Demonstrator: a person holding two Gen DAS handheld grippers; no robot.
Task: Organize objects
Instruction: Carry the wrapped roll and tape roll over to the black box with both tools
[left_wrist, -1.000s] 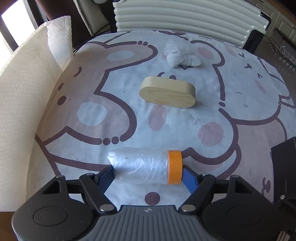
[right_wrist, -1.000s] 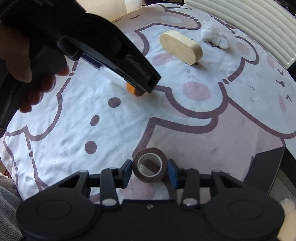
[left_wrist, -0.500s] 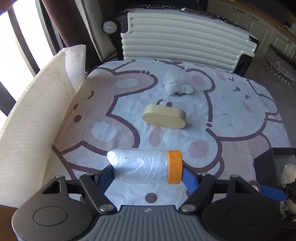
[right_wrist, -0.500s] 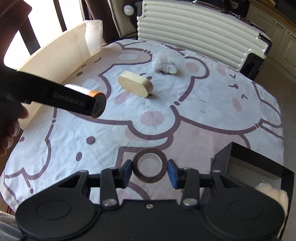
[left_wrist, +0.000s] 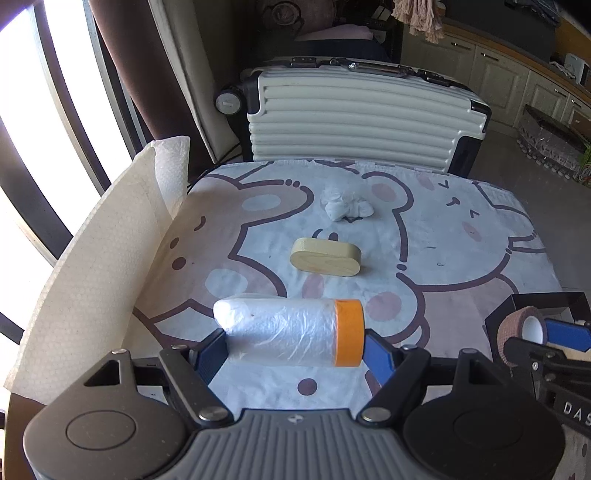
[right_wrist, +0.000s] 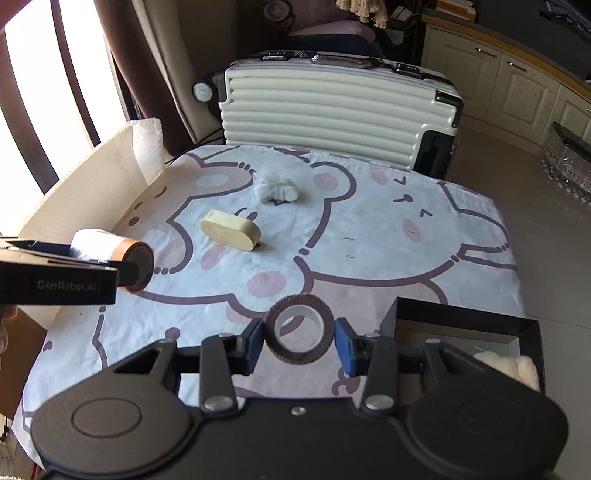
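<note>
Table (left_wrist: 461, 258) with the bear-print cloth sits lower and further off in both wrist views than a second ago, and the white ribbed suitcase (left_wrist: 362, 118) behind it is now fully in frame: both hands have lifted clear of the surface with their loads. Foam sheet (left_wrist: 96, 266) stands along the left edge, unchanged. Black box (right_wrist: 461, 325) is at the near right corner of the table, open top, something white and fluffy (right_wrist: 509, 365) already in it; it has come into the right wrist view as the hand rose, so I read it as the drop-off. Left gripper (left_wrist: 295, 350) is clamped end to end on the plastic film roll with the orange tape collar (left_wrist: 291, 332), roll lying crosswise between the pads, off the cloth. Right gripper (right_wrist: 300, 334) is clamped on the brown tape ring (right_wrist: 300, 334), hole facing the camera; the ring has rolled with the wrist since a second ago. Grip width hasn't changed on either. Wooden oval block (left_wrist: 325, 256) and crumpled white wad (left_wrist: 345, 206) remain mid-table, untouched, well apart from the box. Judgement: pick phase done for two items, carry to the box next; right is nearer. Two items left after that.
</note>
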